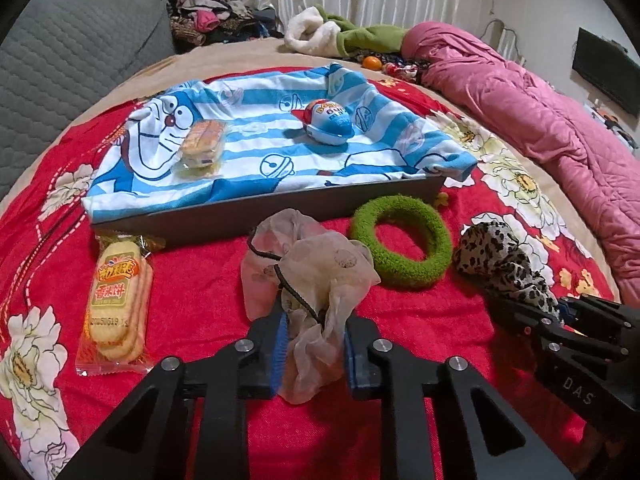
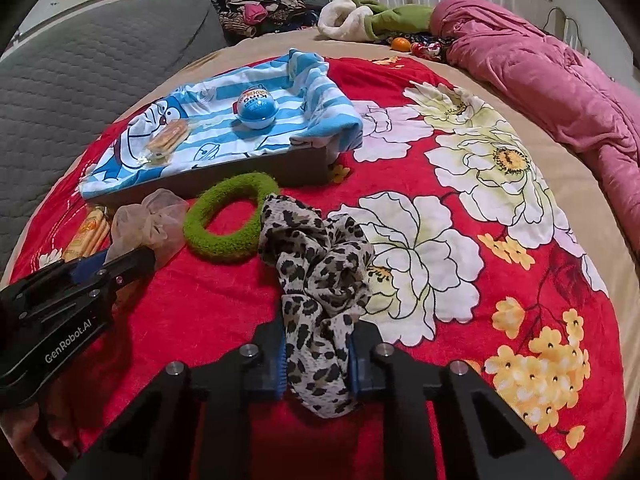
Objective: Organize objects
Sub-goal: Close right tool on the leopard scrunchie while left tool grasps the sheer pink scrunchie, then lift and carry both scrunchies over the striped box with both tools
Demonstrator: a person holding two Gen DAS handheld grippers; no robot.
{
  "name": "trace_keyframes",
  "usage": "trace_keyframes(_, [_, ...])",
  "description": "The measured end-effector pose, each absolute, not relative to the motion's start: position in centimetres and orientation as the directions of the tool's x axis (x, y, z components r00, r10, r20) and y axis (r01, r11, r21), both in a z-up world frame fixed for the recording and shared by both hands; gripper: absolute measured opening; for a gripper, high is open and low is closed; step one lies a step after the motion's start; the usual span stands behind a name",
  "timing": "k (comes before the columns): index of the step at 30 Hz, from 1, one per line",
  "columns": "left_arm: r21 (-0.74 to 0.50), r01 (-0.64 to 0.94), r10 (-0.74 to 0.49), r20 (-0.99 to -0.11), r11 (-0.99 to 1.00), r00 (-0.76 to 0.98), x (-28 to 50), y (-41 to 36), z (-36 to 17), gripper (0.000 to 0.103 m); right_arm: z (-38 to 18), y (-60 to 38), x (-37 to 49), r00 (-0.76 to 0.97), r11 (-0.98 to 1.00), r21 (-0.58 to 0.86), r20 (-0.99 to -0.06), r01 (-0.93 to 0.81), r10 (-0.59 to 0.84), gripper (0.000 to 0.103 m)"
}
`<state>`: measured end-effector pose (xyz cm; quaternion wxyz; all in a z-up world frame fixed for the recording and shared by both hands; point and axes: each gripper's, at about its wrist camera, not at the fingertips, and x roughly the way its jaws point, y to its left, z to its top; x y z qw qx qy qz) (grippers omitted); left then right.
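Left tool (image 1: 312, 354): pinched narrow on the sheer pink scrunchie (image 1: 308, 280), gripping only its near, loose end; the rest lies on the red floral blanket (image 1: 200, 300). Risk: thin fabric could slide out of the pads on lifting, or its black elastic cord could snag.
Right tool (image 2: 316, 364): pinched narrow on the leopard scrunchie (image 2: 320, 264), again by a trailing fold. Risk: the bunched part may hang low and drag.
Biscuit packet (image 1: 118, 300): on the blanket, just left of the left tool. Risk: a sideways swing could knock it.
Green ring (image 1: 400, 236): between the two scrunchies, close to both. Risk: fuzzy surface may catch dragged cloth and be pulled along.
Tray (image 1: 280, 208): behind the ring, lined with a striped cartoon towel (image 1: 260, 136) carrying a wrapped snack (image 1: 202, 144) and a blue egg toy (image 1: 328, 122). Risk: both tools heading there together might collide, or hanging cloth could tip the egg.
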<state>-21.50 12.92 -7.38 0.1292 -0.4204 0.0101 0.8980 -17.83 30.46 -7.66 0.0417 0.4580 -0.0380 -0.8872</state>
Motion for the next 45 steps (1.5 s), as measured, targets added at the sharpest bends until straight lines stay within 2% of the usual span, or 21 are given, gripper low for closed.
trace_keyframes(8, [-0.099,-0.229,0.224,-0.750,-0.968,-0.622,-21.1,12.6,-7.1,0.016,-7.3,30.4,-17.2,-0.590,-0.991,0.128,-0.797,0.042,-0.128,0.020])
trace_keyframes(26, [-0.079,-0.216,0.203,-0.734,-0.973,-0.648,-19.4,11.9,-6.0,0.016,-6.5,29.7,-15.8,-0.602,-0.988,0.147,-0.785,0.054,-0.150,0.020])
trace_keyframes(45, [-0.079,-0.185,0.187,-0.696,-0.980,-0.693,-15.6,9.1,-2.9,0.016,-2.9,27.0,-13.3,-0.642,-0.986,0.125,-0.748,0.109,-0.166,0.020])
